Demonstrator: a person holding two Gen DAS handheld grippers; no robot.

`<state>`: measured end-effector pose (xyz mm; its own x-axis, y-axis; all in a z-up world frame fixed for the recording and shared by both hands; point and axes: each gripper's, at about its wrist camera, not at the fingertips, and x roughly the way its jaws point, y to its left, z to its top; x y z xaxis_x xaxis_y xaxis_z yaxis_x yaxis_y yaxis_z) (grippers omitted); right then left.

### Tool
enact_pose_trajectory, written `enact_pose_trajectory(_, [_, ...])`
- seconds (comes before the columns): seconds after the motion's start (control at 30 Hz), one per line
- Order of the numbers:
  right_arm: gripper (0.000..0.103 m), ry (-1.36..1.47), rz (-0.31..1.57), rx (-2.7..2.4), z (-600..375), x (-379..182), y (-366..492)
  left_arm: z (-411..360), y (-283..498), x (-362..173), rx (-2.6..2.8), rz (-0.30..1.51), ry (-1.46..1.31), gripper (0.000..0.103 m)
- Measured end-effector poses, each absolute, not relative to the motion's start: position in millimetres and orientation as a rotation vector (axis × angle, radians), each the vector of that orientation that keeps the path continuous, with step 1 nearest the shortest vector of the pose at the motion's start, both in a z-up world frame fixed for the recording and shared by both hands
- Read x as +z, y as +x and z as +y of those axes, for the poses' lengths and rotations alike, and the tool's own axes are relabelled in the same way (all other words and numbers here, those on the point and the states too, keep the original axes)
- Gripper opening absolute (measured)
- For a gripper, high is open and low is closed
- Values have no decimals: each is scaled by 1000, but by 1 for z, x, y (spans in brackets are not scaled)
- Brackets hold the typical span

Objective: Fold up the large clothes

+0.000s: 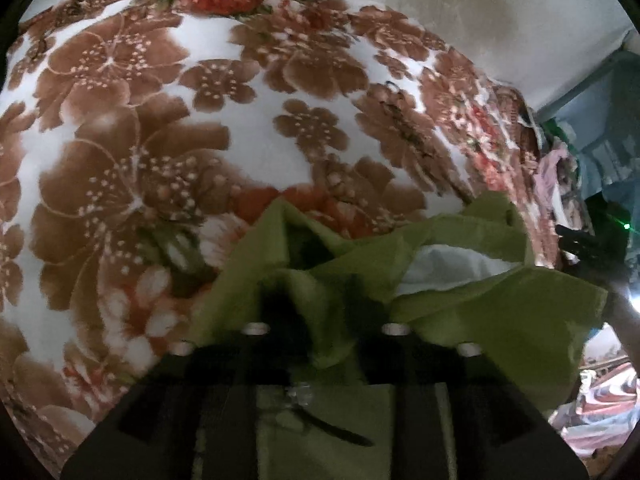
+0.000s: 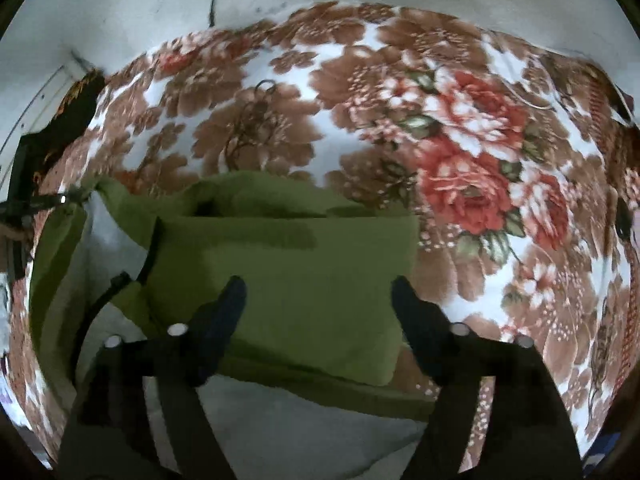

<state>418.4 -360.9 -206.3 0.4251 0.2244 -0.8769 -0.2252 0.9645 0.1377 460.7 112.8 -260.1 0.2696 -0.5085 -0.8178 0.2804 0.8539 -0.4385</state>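
Lying on floral bedspread (image 2: 460,152): green garment (image 2: 288,264), partly folded, white lining showing. Left tool (image 1: 320,320) clenched on garment; right tool (image 2: 316,292) released above it.

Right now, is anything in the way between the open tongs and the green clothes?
Nothing visible is. The right tongs hang open straight over the folded olive-green cloth garment, which lies on the brown-and-red flowered blanket. The left tongs already have green fabric bunched between them.

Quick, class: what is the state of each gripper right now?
Left gripper: shut on the green garment.
Right gripper: open, holding nothing, over the garment.
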Motion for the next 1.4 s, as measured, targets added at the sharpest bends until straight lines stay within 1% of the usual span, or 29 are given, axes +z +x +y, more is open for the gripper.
enact_pose_trajectory(0.03, [87, 3, 1095, 273, -363, -204, 417, 109, 459, -256, -563, 1184, -229, 87])
enact_pose_trajectory(0.07, [94, 9, 1086, 261, -367, -200, 415, 105, 458, -252, -570, 1181, -224, 99])
enact_pose_trajectory(0.1, [94, 17, 1077, 251, -370, -196, 413, 102, 457, -246, -549, 1176, -196, 98])
enact_pose_trajectory(0.27, [96, 23, 1045, 202, -390, -177, 396, 114, 461, -221, -489, 1151, -227, 98])
enact_pose_trajectory(0.43, [96, 22, 1053, 161, -406, -170, 369, 130, 457, -191, -426, 1097, -269, 98])
enact_pose_trajectory(0.57, [98, 52, 1064, 123, -425, -173, 342, 124, 434, -172, -435, 1081, -208, 98])
enact_pose_trajectory(0.7, [98, 129, 1095, 96, -445, -188, 313, 110, 392, -161, -477, 1080, -170, 98])
enact_pose_trajectory(0.8, [98, 165, 1111, 112, -453, -203, 296, 102, 361, -162, -502, 1090, -191, 98])
enact_pose_trajectory(0.9, [98, 144, 1112, 159, -454, -214, 289, 94, 322, -168, -531, 1107, -218, 98])
enact_pose_trajectory(1.1, [98, 164, 1110, 291, -450, -237, 301, 89, 269, -190, -525, 1160, -278, 98])
enact_pose_trajectory(1.27, [98, 221, 1136, 402, -449, -266, 322, 86, 248, -207, -501, 1190, -335, 98])
enact_pose_trajectory(1.4, [98, 209, 1147, 458, -444, -284, 336, 81, 245, -213, -491, 1194, -365, 98])
